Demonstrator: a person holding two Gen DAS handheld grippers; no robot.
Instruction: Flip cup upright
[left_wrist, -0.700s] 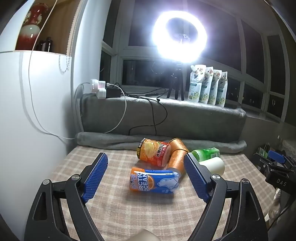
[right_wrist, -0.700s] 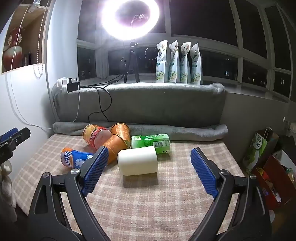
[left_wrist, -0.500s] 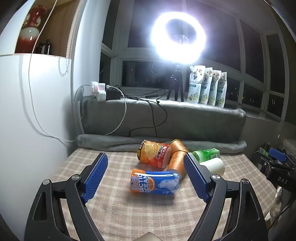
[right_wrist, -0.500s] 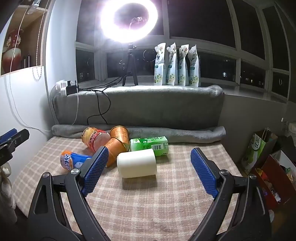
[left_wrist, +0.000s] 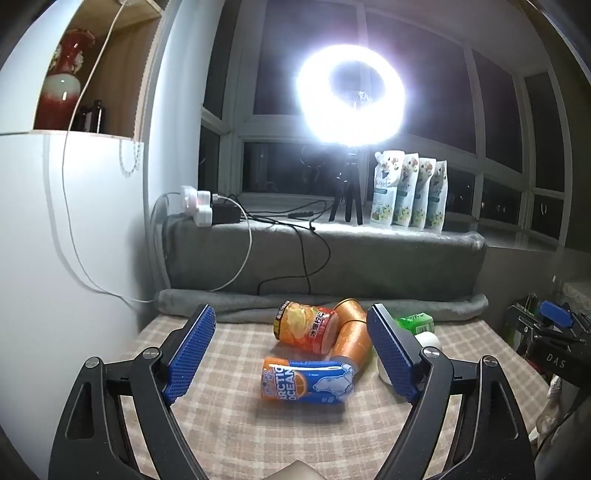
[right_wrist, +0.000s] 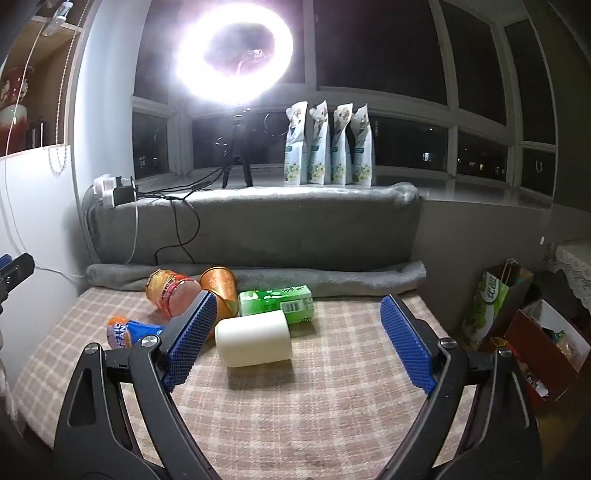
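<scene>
A white cup (right_wrist: 254, 339) lies on its side on the checked tablecloth (right_wrist: 314, 413), just ahead of my right gripper (right_wrist: 295, 341), which is open and empty. In the left wrist view the cup (left_wrist: 428, 339) peeks out behind the right finger. Two orange cups (left_wrist: 351, 338) lie on their sides, also seen in the right wrist view (right_wrist: 220, 286). My left gripper (left_wrist: 291, 352) is open and empty, in front of a blue and orange can (left_wrist: 308, 380) lying flat.
A snack canister (left_wrist: 304, 328) and a green carton (right_wrist: 277, 302) lie among the cups. A rolled grey blanket (right_wrist: 258, 277) borders the far edge. A ring light on a tripod (left_wrist: 349, 206) and pouches (right_wrist: 328, 147) stand on the sill. Bags (right_wrist: 495, 306) sit right of the table.
Both grippers have drawn slightly closer to the objects and tilted a little; the objects themselves have not moved. Both stay open.
</scene>
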